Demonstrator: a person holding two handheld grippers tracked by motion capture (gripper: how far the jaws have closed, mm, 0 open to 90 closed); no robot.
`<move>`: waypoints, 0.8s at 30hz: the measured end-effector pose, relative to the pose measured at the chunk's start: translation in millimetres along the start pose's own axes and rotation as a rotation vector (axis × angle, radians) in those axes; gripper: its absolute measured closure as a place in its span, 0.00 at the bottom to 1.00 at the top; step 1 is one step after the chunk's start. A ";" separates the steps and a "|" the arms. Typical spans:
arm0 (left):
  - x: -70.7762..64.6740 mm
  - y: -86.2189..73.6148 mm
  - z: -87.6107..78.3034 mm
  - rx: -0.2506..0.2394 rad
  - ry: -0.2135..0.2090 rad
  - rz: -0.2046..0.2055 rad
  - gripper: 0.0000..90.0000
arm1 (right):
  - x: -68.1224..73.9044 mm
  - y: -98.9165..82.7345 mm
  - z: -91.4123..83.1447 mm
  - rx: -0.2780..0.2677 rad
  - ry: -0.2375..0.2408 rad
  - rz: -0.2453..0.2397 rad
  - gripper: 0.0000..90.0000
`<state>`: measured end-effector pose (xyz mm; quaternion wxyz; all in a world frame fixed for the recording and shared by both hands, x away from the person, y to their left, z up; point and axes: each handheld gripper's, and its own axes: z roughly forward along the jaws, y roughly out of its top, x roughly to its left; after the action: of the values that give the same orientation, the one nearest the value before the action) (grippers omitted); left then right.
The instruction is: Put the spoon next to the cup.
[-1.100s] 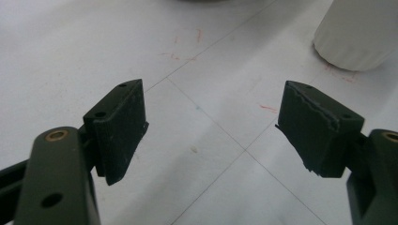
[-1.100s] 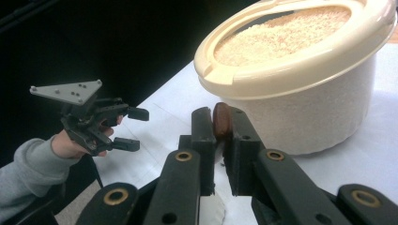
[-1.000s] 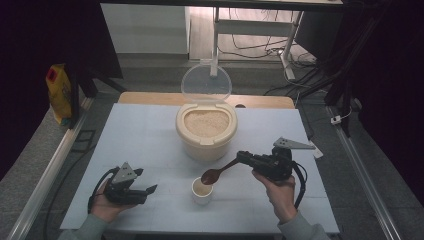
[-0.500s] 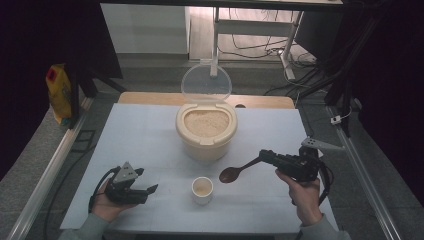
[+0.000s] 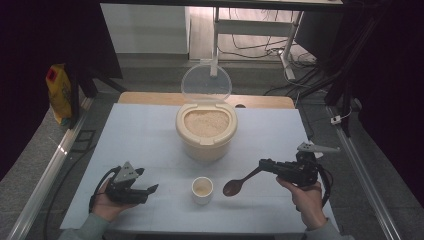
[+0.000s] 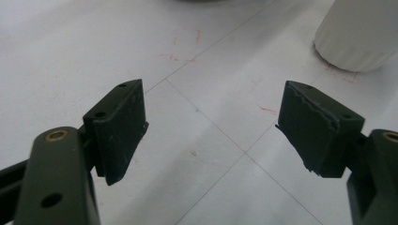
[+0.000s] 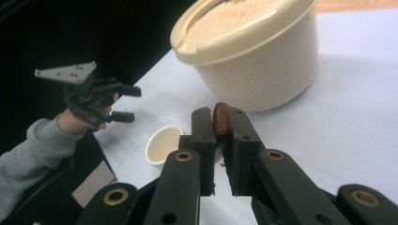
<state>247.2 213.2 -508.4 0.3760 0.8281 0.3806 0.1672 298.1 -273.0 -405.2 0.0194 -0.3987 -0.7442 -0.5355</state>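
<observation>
A cream tub (image 5: 206, 131) full of rice stands mid-table with its clear lid (image 5: 206, 82) tipped up behind it. In front of it stands a small white cup (image 5: 202, 190) with a beige inside. My right gripper (image 5: 262, 164) is shut on the handle of a brown spoon (image 5: 237, 185), whose bowl hangs just right of the cup. In the right gripper view the spoon handle (image 7: 221, 119) is pinched between the jaws of that gripper (image 7: 220, 131), with the tub (image 7: 256, 56) and cup (image 7: 162, 143) beyond. My left gripper (image 5: 147, 181) rests open at the left, nothing between its jaws (image 6: 211, 126).
The white table sheet (image 5: 140, 135) has bare room left and right of the tub. A yellow bag (image 5: 59, 92) stands off the table's left side. A wooden board edge (image 5: 150, 98) runs along the back. Metal rails flank both sides.
My right gripper has carried the spoon rightward, from over the cup to beside it. The left gripper has stayed where it was.
</observation>
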 end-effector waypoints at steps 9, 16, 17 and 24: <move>-0.2 -0.2 -0.1 0.000 0.000 0.001 0.26 | 1.2 -10.1 21.1 0.085 0.038 0.010 0.92; 0.0 -0.3 -0.1 0.002 0.000 0.002 0.26 | 1.1 -18.8 38.6 0.143 0.065 0.018 0.92; 0.1 -0.3 -0.1 0.002 0.000 0.003 0.26 | 1.5 -19.7 40.5 0.151 0.071 0.025 0.92; -0.2 -0.3 -0.1 0.002 0.000 0.004 0.26 | 2.3 -24.6 53.9 0.197 0.099 0.034 0.92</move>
<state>246.8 213.2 -508.5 0.3747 0.8293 0.3793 0.1675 302.9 -230.5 -446.2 0.1044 -0.3806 -0.7846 -0.4782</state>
